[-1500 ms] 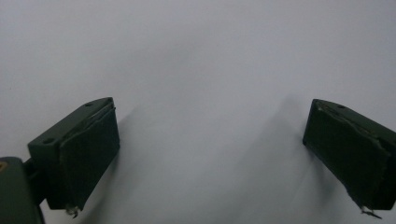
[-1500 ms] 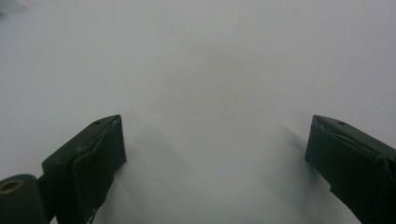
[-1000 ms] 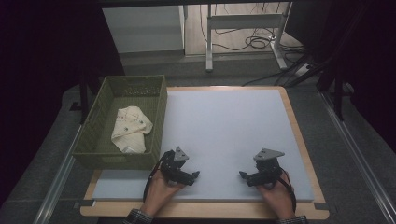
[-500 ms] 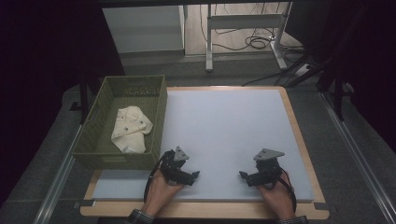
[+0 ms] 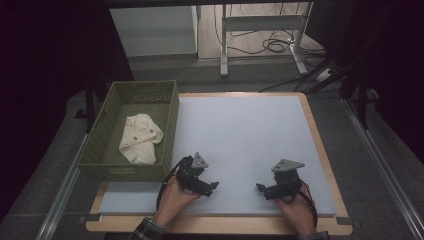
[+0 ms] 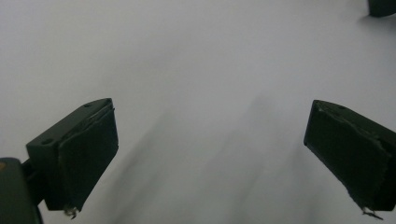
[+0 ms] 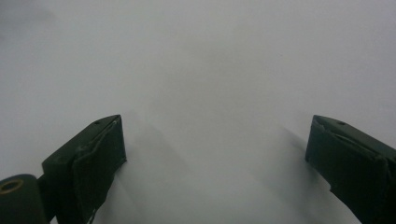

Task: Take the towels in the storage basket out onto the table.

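Both grippers rest low on the near part of the white mat (image 5: 250, 135), each in one of the person's hands. The left gripper (image 5: 212, 185) has its jaws spread wide with nothing between them; in the left gripper view only bare mat lies between the two black pads (image 6: 88, 154). The right gripper (image 5: 260, 187) is likewise wide open and empty, its pads (image 7: 100, 163) framing plain white surface. The two tools point toward each other across a gap of bare mat.

Compared with the pictures from a second and half a second ago, nothing has shifted: hands, grippers and cloth sit in the same places. That suggests a pause, with the work on the cloth either not begun or already closed.

The cream cloth (image 5: 140, 144) lies crumpled in the green basket (image 5: 170, 115), which stands just to the left of and beyond the left gripper, its near corner close to that hand. From the right gripper the cloth is well apart, across the mat. The left gripper is the likelier one to reach it.
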`<state>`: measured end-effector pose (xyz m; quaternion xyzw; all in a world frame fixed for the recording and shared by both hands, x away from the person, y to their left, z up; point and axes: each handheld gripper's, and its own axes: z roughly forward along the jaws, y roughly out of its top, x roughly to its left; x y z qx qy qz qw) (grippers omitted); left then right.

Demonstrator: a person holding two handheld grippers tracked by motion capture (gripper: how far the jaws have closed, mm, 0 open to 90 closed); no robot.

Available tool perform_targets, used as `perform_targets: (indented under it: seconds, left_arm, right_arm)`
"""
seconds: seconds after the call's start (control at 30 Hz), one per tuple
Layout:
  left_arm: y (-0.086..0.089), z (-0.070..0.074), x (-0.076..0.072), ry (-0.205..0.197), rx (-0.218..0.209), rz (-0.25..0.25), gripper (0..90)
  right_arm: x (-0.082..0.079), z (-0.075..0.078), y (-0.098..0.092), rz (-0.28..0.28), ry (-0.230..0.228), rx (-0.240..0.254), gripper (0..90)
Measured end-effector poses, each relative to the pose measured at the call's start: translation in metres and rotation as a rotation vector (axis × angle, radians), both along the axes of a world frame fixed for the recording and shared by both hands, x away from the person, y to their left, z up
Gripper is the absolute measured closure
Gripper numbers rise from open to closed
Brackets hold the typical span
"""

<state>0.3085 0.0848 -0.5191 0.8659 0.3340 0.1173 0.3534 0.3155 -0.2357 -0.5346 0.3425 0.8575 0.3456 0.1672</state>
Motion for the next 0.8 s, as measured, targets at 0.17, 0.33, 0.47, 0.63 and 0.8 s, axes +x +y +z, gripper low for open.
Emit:
perform_targets:
  seconds: [0.17, 0.33, 0.47, 0.63, 0.8]
  left_arm:
    - [-0.006, 0.009, 0.005, 0.014, -0.004, -0.031, 3.2]
    - [-0.010, 0.014, 0.010, 0.028, -0.006, -0.048, 3.2]
    - [-0.014, 0.023, 0.017, 0.040, -0.007, -0.066, 3.2]
    - [-0.020, 0.034, 0.023, 0.043, -0.004, -0.086, 3.2]
    - [-0.024, 0.044, 0.032, 0.053, 0.000, -0.105, 3.2]
  right_arm:
    - [0.000, 0.000, 0.000, 0.000, -0.001, 0.000, 5.1]
    - [0.000, 0.000, 0.000, 0.000, -0.001, 0.000, 5.1]
    - [0.000, 0.000, 0.000, -0.002, 0.000, 0.002, 5.1]
    - [0.000, 0.000, 0.000, -0.001, 0.001, 0.001, 5.1]
    - [0.000, 0.000, 0.000, 0.000, 0.000, 0.001, 5.1]
